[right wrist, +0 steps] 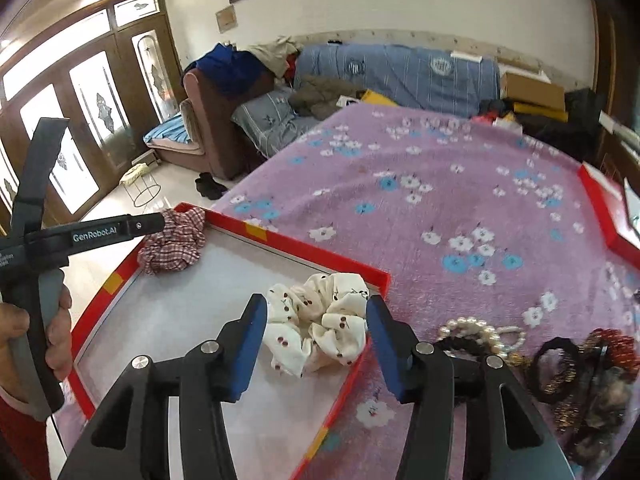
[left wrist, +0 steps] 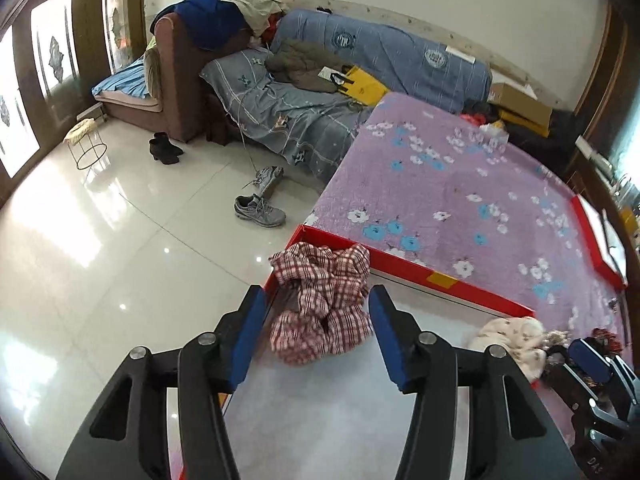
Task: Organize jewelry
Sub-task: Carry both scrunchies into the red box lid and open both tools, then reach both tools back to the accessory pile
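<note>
A red-rimmed tray (left wrist: 404, 268) with a pale floor lies on the purple flowered cloth (left wrist: 460, 184). A red plaid scrunchie (left wrist: 320, 304) lies in its far left corner. My left gripper (left wrist: 318, 336) is open, its blue pads either side of that scrunchie, not closed on it. A cream cherry-print scrunchie (right wrist: 316, 320) lies in the tray's right corner (right wrist: 376, 276). My right gripper (right wrist: 316, 336) is open around it. The plaid scrunchie (right wrist: 176, 240) shows beyond the left gripper's body (right wrist: 100, 232) in the right wrist view.
A pile of pearl, black and dark red hair ties (right wrist: 560, 360) lies on the cloth right of the tray. A second red box (right wrist: 608, 212) sits at the cloth's right edge. Sofa (left wrist: 360, 80), shoes (left wrist: 260, 208) and a wire stool (left wrist: 88, 148) stand on the tiled floor.
</note>
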### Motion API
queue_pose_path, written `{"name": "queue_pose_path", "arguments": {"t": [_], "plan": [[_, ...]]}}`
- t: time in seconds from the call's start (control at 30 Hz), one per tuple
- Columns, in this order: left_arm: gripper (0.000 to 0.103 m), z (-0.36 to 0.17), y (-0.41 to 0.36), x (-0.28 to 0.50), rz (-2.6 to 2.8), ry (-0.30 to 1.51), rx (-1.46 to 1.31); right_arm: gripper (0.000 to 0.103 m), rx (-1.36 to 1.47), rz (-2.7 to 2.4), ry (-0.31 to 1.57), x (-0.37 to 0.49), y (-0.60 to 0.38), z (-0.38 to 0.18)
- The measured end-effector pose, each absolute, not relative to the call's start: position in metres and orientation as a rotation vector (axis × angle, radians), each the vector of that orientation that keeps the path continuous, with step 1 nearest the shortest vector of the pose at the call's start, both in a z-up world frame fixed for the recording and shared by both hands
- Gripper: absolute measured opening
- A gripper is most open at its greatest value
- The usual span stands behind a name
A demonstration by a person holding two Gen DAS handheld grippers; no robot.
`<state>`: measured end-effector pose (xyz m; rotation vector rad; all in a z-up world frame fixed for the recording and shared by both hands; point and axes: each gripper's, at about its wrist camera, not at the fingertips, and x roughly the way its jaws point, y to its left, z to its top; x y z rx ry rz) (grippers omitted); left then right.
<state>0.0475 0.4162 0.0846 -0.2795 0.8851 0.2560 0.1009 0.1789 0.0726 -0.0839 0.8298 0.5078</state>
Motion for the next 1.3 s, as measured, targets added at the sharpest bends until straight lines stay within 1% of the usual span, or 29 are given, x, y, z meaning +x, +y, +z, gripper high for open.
{"name": "queue_pose_path", "arguments": {"t": [0.2, 0.27, 0.33, 0.6, 0.77, 0.87, 1.0, 1.3], "plan": [[0.055, 0.112, 0.397, 0.008, 0.256, 0.837, -0.26, 0.062, -0.053, 0.517, 0.816, 0.074, 0.152, 0.087], [0.06, 0.12, 0.386, -0.005, 0.253, 0.82, -0.236, 0.062, -0.042, 0.518, 0.82, 0.061, 0.139, 0.09], [0.063, 0.126, 0.372, -0.018, 0.24, 0.804, -0.211, 0.063, -0.034, 0.514, 0.826, 0.051, 0.126, 0.091], [0.063, 0.144, 0.31, -0.053, 0.151, 0.79, -0.165, 0.064, 0.05, 0.502, 0.859, 0.012, 0.056, 0.087], [0.064, 0.15, 0.264, -0.06, 0.072, 0.795, -0.127, 0.066, 0.079, 0.453, 0.851, -0.016, 0.0, 0.086], [0.066, 0.148, 0.234, -0.059, 0.025, 0.797, -0.09, 0.068, 0.092, 0.398, 0.851, -0.026, -0.04, 0.084], [0.066, 0.136, 0.196, -0.049, -0.033, 0.818, -0.047, 0.068, 0.093, 0.306, 0.854, -0.031, -0.081, 0.077], [0.066, 0.102, 0.127, -0.012, -0.168, 0.899, -0.031, 0.068, 0.165, 0.209, 0.862, -0.01, -0.132, 0.065]]}}
